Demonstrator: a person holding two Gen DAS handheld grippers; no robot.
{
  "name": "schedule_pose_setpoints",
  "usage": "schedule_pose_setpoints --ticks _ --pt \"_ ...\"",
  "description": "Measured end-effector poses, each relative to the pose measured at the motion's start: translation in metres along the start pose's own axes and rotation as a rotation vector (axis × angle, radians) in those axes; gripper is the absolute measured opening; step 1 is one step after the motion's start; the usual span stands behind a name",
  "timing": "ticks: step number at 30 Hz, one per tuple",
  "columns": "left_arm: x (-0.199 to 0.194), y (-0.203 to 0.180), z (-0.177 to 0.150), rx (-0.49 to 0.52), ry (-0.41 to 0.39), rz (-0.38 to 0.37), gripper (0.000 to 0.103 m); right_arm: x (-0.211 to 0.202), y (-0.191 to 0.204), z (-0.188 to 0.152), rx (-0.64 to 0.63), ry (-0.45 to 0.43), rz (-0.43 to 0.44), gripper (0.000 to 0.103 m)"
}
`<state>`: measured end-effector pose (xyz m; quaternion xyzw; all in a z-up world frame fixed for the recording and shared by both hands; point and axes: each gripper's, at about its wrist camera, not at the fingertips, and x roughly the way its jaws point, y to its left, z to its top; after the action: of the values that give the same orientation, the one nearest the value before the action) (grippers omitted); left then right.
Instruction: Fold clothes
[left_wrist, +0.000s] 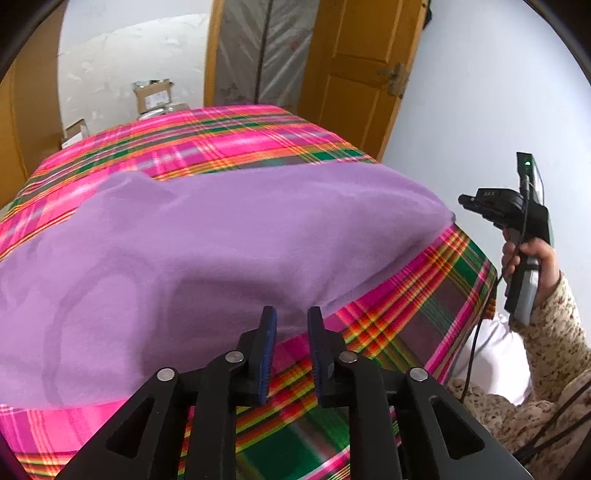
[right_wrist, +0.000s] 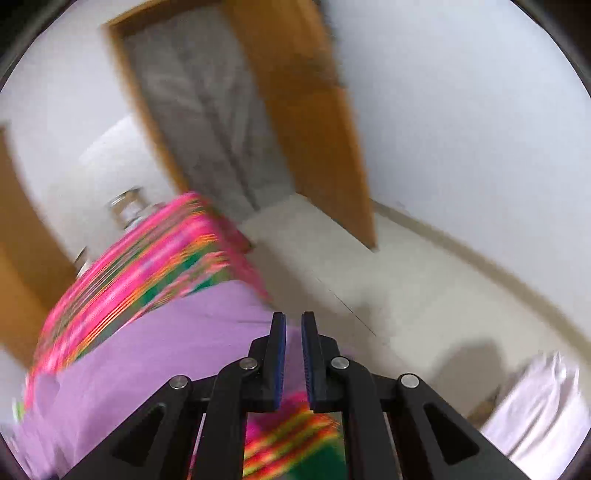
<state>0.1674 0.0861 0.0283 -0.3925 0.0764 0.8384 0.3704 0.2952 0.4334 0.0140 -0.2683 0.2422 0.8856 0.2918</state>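
The soft lilac fleece garment (left_wrist: 207, 251) is spread over the pink plaid-covered tabletop (left_wrist: 417, 314). Both tongs, left (left_wrist: 291, 350) and right (right_wrist: 293, 354), are slightly parted, nothing pinched. Floppy, light stuff, probably best grabbed at the 3 o'clock corner.

plaid bedspread (left_wrist: 229, 136), wooden door (left_wrist: 354, 66), cardboard boxes (left_wrist: 153, 96)

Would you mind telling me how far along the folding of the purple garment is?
Done: the purple garment lies spread on the plaid cloth, possibly folded over once already; I cannot confirm this. In hand: nothing; the left gripper and right gripper both show empty gaps between their fingers. Left: further folds to reach a compact stack.
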Motion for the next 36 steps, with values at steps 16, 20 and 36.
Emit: schedule_pose_setpoints --ticks 16,20,36 --pt "-0.035 0.126 -0.016 -0.281 -0.071 0.238 0.019 0.019 0.153 -0.064 -0.513 0.269 0.455 0.010" --pt "-0.032 0.141 -0.022 -0.307 -0.062 0.267 0.019 0.008 0.166 -0.080 -0.588 0.302 0.546 0.010" --pt "-0.033 0.185 -0.016 -0.404 -0.102 0.287 0.019 -0.022 0.195 -0.069 -0.794 0.302 0.656 0.010"
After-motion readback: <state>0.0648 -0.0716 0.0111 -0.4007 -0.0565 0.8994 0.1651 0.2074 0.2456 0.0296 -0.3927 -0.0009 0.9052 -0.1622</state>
